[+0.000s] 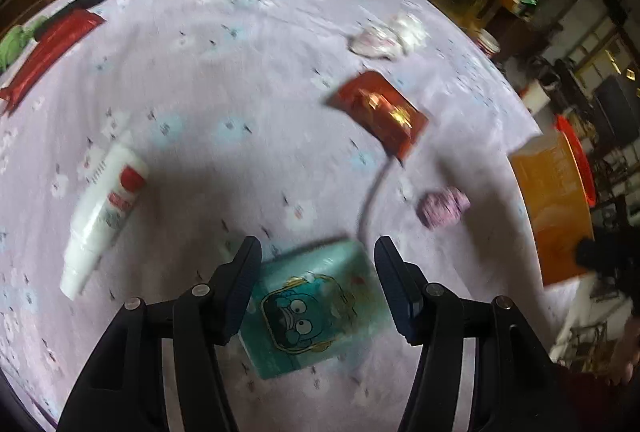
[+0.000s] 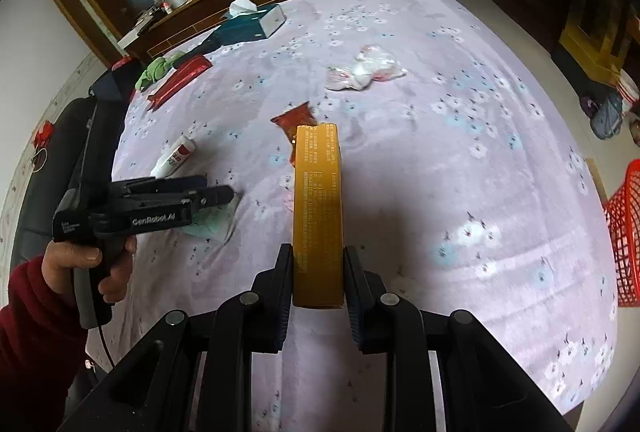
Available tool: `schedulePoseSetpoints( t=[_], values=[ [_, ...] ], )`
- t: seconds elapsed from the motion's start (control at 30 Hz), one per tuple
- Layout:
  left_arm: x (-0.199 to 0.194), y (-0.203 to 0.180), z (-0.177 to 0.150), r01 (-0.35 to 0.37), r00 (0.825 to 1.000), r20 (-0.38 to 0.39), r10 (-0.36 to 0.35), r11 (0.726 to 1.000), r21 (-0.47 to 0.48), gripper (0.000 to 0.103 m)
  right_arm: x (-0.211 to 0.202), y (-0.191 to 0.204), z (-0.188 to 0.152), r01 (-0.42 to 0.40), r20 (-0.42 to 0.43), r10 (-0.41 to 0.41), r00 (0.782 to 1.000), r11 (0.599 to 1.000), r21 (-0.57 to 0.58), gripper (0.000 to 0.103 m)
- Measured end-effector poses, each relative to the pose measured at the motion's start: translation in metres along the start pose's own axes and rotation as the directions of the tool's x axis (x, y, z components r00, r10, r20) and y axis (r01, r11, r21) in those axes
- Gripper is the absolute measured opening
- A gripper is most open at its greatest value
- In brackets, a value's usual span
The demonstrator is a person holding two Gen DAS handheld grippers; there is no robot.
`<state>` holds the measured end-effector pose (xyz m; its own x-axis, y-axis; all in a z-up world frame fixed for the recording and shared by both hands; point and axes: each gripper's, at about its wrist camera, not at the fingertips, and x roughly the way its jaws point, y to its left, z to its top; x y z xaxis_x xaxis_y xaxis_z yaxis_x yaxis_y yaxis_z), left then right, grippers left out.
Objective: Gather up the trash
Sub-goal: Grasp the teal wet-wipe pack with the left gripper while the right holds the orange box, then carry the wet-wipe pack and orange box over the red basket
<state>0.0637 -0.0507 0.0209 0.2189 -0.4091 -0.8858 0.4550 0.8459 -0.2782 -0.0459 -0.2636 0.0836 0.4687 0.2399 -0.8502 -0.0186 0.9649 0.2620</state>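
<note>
**Holding the yellow box while the left tool straddles the teal packet**

Gripping the narrow yellow box (image 2: 318, 207), our right gripper (image 2: 318, 274) has both jaws pressed on the box's sides and carries it above the lilac flowered tablecloth (image 2: 460, 159). Our left gripper (image 1: 316, 268) stands with its jaws spread, one either side of a teal tissue packet (image 1: 310, 312) that lies flat on the cloth; we cannot tell whether the pads touch it. In the right view a hand (image 2: 98, 268) in a dark red sleeve holds that tool's handle.

A red mesh basket (image 2: 624, 232) stands on the floor beyond the table's right edge; we cannot see its contents. A teal tissue box (image 2: 250, 23) with a white sheet standing out of its top sits near the far edge.

Open cloth lies to the right of the yellow box. Ahead of it lie a red wrapper (image 2: 296, 119), a crumpled white-and-pink plastic bag (image 2: 364, 69), and a white tube (image 2: 176, 155). A long red packet (image 2: 180, 75) and a green cloth (image 2: 156, 69) rest near the far left edge. A small pink crumpled scrap (image 1: 442, 205) lies just right of the teal packet.
</note>
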Motion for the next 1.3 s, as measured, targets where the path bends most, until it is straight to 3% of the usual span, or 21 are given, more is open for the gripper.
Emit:
schedulePoseSetpoints(
  t=[0.1, 0.27, 0.37, 0.5, 0.57, 0.6, 0.77, 1.1, 1.3],
  values=[
    [-0.009, -0.008, -0.020, 0.059, 0.998, -0.023, -0.059, 0.998, 0.012, 0.057, -0.005, -0.004, -0.002, -0.003, 0.004, 0.003, 1.000, 1.000, 0.000, 0.025],
    [-0.015, -0.029, -0.059, 0.071, 0.996, -0.055, -0.069, 0.997, 0.040, 0.060, -0.010, -0.008, -0.004, -0.015, 0.008, 0.015, 1.000, 1.000, -0.005, 0.025],
    [-0.010, -0.041, -0.067, -0.008, 0.999, -0.047, 0.010, 0.999, 0.037, 0.060, -0.012, -0.008, -0.005, -0.017, 0.010, 0.018, 1.000, 1.000, -0.020, 0.025],
    [-0.008, -0.054, -0.071, -0.102, 0.995, -0.009, 0.102, 0.994, -0.036, 0.059, -0.014, -0.006, -0.008, -0.021, 0.013, 0.021, 1.000, 0.999, -0.039, 0.025],
    [-0.006, -0.060, -0.073, -0.182, 0.983, 0.006, 0.182, 0.983, -0.035, 0.047, -0.016, -0.005, -0.009, -0.019, 0.017, 0.020, 1.000, 0.999, -0.051, 0.025],
    [-0.006, -0.063, -0.074, -0.199, 0.980, 0.016, 0.200, 0.979, -0.040, 0.046, -0.017, -0.005, -0.009, -0.018, 0.019, 0.019, 1.000, 0.998, -0.055, 0.026],
    [-0.013, -0.073, -0.075, -0.251, 0.964, 0.069, 0.257, 0.964, -0.090, 0.032, -0.024, -0.011, -0.013, -0.016, 0.032, 0.018, 0.999, 0.998, -0.059, 0.026],
    [-0.044, -0.115, -0.054, -0.315, 0.921, 0.201, 0.334, 0.941, -0.121, 0.031, -0.034, -0.038, -0.020, 0.018, 0.047, -0.018, 0.999, 1.000, -0.002, 0.026],
    [-0.049, -0.152, -0.037, -0.300, 0.917, 0.252, 0.309, 0.951, -0.072, 0.031, -0.046, -0.054, -0.022, 0.020, 0.068, -0.021, 0.997, 1.000, 0.024, 0.026]
  ],
)
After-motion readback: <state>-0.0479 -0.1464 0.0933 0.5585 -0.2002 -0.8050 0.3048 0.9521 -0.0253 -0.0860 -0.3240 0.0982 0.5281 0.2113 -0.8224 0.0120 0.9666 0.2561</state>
